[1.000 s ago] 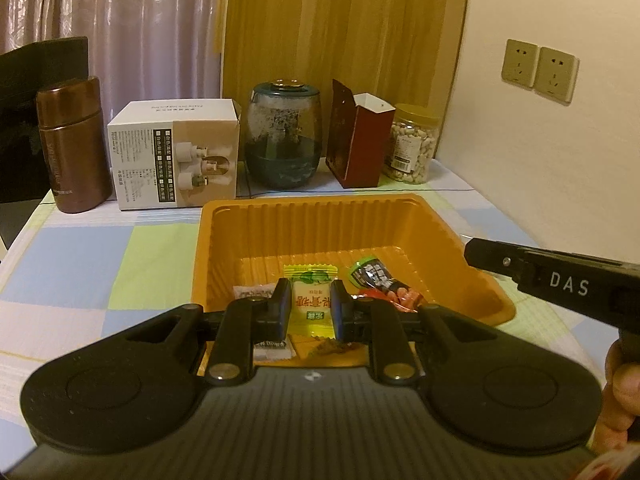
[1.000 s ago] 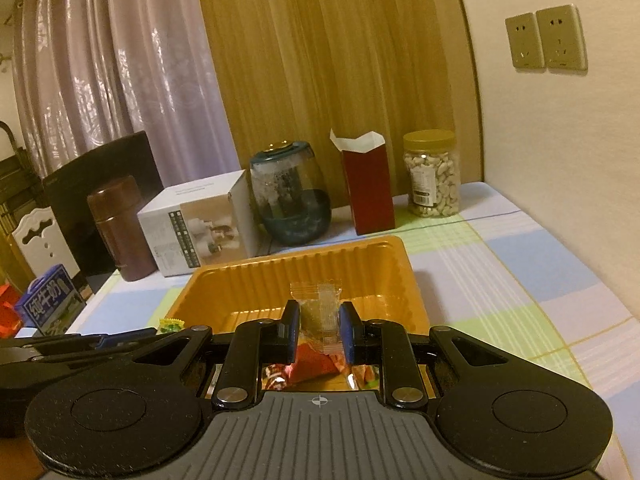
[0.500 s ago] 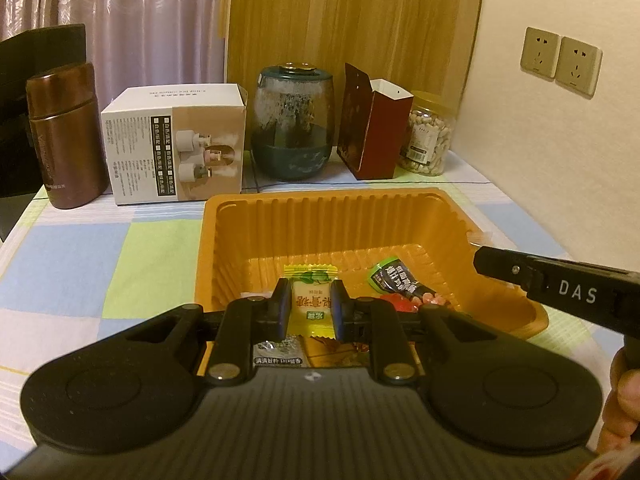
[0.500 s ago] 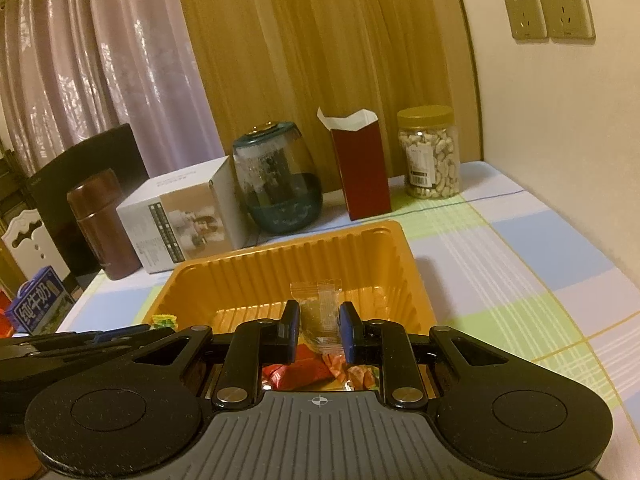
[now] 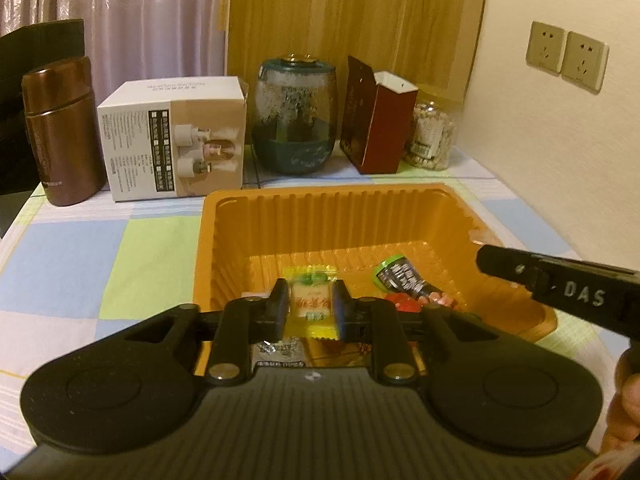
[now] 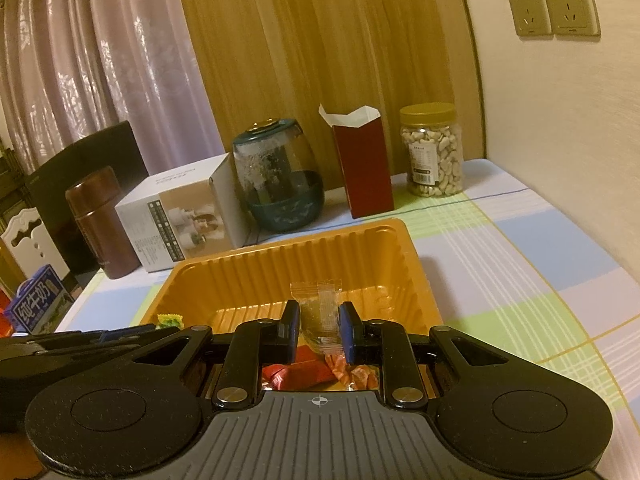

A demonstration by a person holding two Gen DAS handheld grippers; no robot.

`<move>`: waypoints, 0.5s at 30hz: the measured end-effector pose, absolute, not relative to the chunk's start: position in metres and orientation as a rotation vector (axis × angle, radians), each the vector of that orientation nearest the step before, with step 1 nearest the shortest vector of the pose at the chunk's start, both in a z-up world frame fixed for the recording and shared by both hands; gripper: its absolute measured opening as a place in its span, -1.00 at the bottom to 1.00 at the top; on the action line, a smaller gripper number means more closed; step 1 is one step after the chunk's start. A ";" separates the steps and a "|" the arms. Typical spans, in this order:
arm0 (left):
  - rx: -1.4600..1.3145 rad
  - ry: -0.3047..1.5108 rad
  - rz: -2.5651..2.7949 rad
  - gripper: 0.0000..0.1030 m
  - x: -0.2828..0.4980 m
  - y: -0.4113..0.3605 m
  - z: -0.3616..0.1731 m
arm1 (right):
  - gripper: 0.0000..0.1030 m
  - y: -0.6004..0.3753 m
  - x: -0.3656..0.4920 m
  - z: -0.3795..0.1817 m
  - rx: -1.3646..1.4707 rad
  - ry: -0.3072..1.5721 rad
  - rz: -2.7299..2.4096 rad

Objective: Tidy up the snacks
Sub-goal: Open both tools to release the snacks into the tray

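An orange plastic tray (image 5: 328, 196) (image 6: 280, 244) sits on the checked tablecloth and holds several wrapped snacks, among them a green-black packet (image 5: 400, 276) and red sweets (image 6: 304, 368). My left gripper (image 5: 310, 308) hangs over the tray's near edge. Its jaws are opening, and a yellow-green candy (image 5: 310, 300) still stands upright between them, touching both pads. My right gripper (image 6: 320, 320) is shut on a clear-wrapped candy (image 6: 318, 304) over the tray's near right part. Its black body (image 5: 560, 284) reaches in from the right in the left wrist view.
Along the back stand a brown flask (image 5: 60, 132), a white box (image 5: 172, 140), a dark glass jar (image 5: 296, 116), an open red carton (image 5: 380, 120) and a jar of nuts (image 6: 434, 152). The wall with sockets (image 6: 552, 4) closes the right side. A blue milk carton (image 6: 36, 308) sits at the left.
Both grippers came forward and a little lower over the tray, each with its candy. The left jaws have parted slightly around the yellow-green candy.
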State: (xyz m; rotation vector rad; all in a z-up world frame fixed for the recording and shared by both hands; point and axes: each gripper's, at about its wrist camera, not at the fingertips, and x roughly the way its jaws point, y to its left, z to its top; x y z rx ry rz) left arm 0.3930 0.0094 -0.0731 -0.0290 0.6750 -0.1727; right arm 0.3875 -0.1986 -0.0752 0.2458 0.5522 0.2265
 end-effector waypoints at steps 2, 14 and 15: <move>-0.031 0.672 -0.163 -0.25 0.392 0.011 -0.074 | -0.58 -0.199 0.388 -0.075 0.246 0.553 0.227; -0.044 0.664 -0.152 -0.25 0.390 0.017 -0.071 | -0.58 -0.200 0.388 -0.075 0.258 0.550 0.233; -0.043 0.664 -0.152 -0.25 0.390 0.017 -0.071 | -0.58 -0.200 0.389 -0.075 0.259 0.550 0.233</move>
